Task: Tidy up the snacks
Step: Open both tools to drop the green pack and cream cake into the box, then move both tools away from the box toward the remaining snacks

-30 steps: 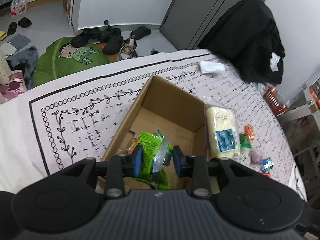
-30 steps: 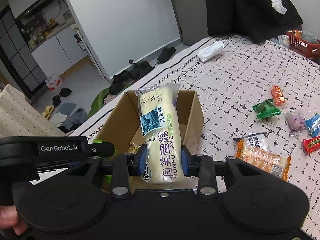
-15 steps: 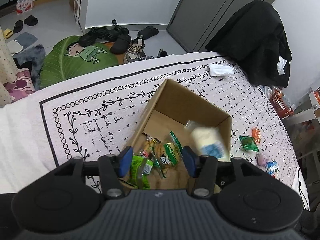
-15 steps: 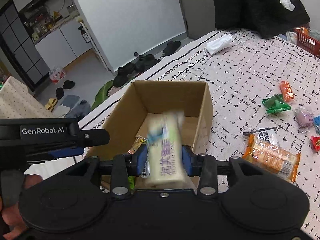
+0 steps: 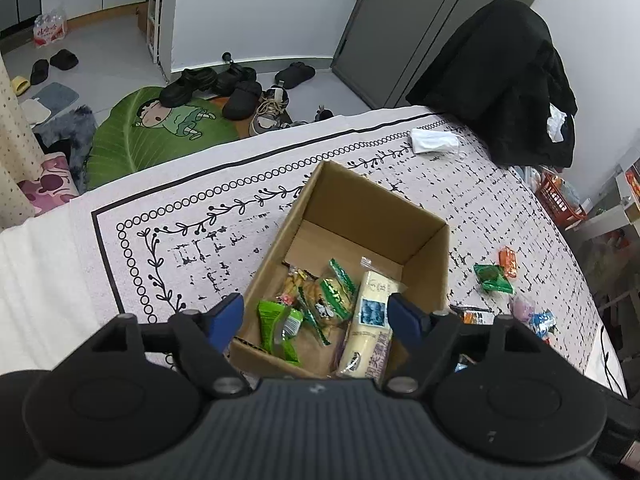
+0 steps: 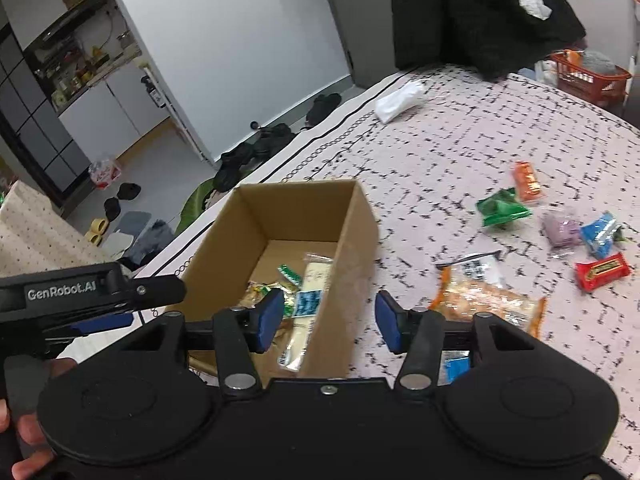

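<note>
An open cardboard box (image 5: 424, 248) (image 6: 356, 248) stands on the patterned cloth. Inside lie a pale yellow cake pack (image 5: 370, 328) (image 6: 306, 312), a green packet (image 5: 280, 328) and other small snack packets (image 5: 320, 296). My left gripper (image 5: 316, 320) is open and empty, above the box's near edge. My right gripper (image 6: 326, 320) is open and empty, over the box's near right wall. The left gripper's body (image 6: 80, 300) shows at the left of the right wrist view.
Loose snacks lie on the cloth right of the box: an orange biscuit pack (image 6: 488, 300), green packet (image 6: 502, 206), orange packet (image 6: 528, 180), purple (image 6: 562, 228), blue (image 6: 600, 232) and red (image 6: 604, 272) ones. A white mask (image 5: 436, 140) lies beyond the box.
Both grippers opened. The green packet dropped from the left gripper and the cake pack from the right into the box. Both grippers have drawn back and upward.
</note>
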A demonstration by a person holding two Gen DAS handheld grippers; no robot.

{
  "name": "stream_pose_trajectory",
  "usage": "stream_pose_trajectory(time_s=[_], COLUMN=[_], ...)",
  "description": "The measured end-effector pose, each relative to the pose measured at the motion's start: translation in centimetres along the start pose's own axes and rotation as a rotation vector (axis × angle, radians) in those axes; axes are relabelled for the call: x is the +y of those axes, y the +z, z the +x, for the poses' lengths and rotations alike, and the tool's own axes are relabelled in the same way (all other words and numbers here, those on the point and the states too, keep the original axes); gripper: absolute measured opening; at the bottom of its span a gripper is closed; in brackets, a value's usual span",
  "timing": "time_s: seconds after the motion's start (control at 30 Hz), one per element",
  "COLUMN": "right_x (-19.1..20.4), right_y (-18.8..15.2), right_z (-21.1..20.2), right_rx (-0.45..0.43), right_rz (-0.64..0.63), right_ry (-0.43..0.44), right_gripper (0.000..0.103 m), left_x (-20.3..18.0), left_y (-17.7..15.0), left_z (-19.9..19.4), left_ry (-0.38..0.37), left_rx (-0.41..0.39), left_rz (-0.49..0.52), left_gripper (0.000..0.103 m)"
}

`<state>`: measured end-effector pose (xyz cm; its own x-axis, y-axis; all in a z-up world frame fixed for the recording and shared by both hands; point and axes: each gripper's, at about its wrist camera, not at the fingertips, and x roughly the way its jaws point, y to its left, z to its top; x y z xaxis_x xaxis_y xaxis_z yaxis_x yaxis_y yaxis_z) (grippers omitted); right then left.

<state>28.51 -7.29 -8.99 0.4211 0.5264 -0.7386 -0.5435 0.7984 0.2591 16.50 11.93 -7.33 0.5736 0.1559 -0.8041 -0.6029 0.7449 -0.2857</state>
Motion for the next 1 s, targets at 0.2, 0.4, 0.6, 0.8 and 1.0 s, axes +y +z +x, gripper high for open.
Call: stream_pose_trajectory(time_s=[0.2,0.4,0.6,0.8,1.0], right_x=[-1.8,-3.9,-6.7,-8.6,-10.4], right_y=[0.3,0.7,0.7,0.5,0.4], right_z=[-1.7,-3.3,-4.7,-6.2,-7.1], right_rx=[-0.028,-0.062,-0.071,-0.091,-0.105], right_rz=[0.009,0.035,0.087,0.105,0.117], right_ry=[-0.017,-0.029,-0.049,-0.075,-0.109], right_gripper=[0.075,0.090,0.096,0.101,0.103], left_x=[-1.4,-3.1,-5.1,-7.0,-8.5], left_y=[-0.6,-0.9,-1.4,-2.1,-2.7], left_z=[-0.7,-1.8,-2.9,-3.6,-4.1], left_ry=[0.006,0.015,-0.010,-0.036,-0.061], left_rx=[-0.010,-0.027,-0.043,-0.050,-0.062], left_rz=[0.025,0.038,0.069,0.103,0.118], left_gripper=[0.087,0.098,0.103,0.103,0.103])
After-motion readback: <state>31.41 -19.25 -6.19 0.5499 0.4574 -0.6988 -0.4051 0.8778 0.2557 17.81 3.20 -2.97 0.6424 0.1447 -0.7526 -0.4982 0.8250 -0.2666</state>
